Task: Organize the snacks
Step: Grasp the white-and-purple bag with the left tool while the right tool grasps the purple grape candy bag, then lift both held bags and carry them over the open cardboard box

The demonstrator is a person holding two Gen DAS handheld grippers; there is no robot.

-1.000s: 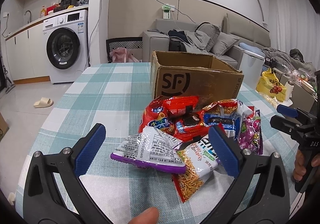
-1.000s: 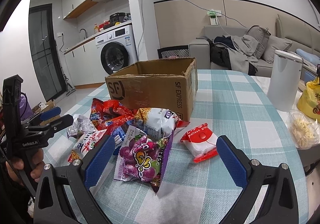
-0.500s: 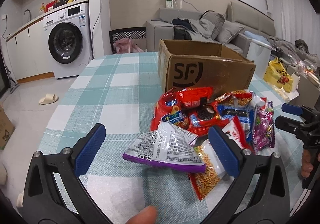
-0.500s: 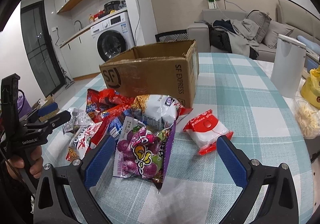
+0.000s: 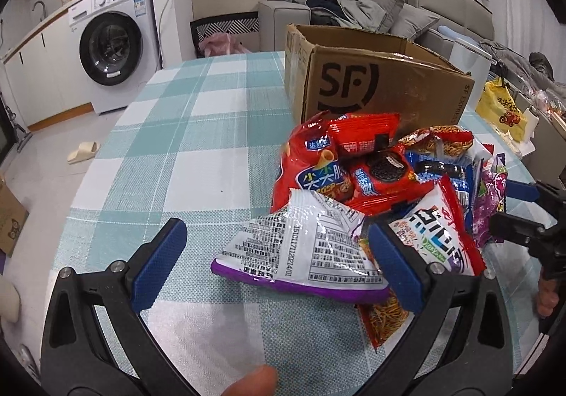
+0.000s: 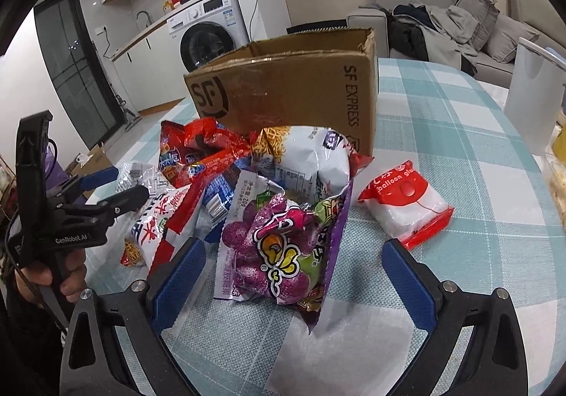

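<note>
A pile of snack bags lies on the checked tablecloth in front of an open SF cardboard box (image 5: pixel 375 84). My left gripper (image 5: pixel 279 265) is open, its jaws wide apart on either side of a silver bag with a purple edge (image 5: pixel 304 254). My right gripper (image 6: pixel 290 282) is open, with a purple grape-candy bag (image 6: pixel 283 247) between its jaws. A red and white bag (image 6: pixel 406 205) lies apart to the right of the pile. The box also shows in the right wrist view (image 6: pixel 290 91). Each gripper shows in the other's view: the right one (image 5: pixel 523 212) and the left one (image 6: pixel 102 190).
A white bin (image 6: pixel 530 95) stands at the table's right side, a yellow bag (image 5: pixel 502 113) beyond it. A washing machine (image 5: pixel 113 42) and a sofa (image 5: pixel 353 13) stand behind the table. The table edge runs close on the left.
Both grippers have moved forward and closer to the snack pile. The silver bag and the purple candy bag now sit between the jaws. Both stay open.
</note>
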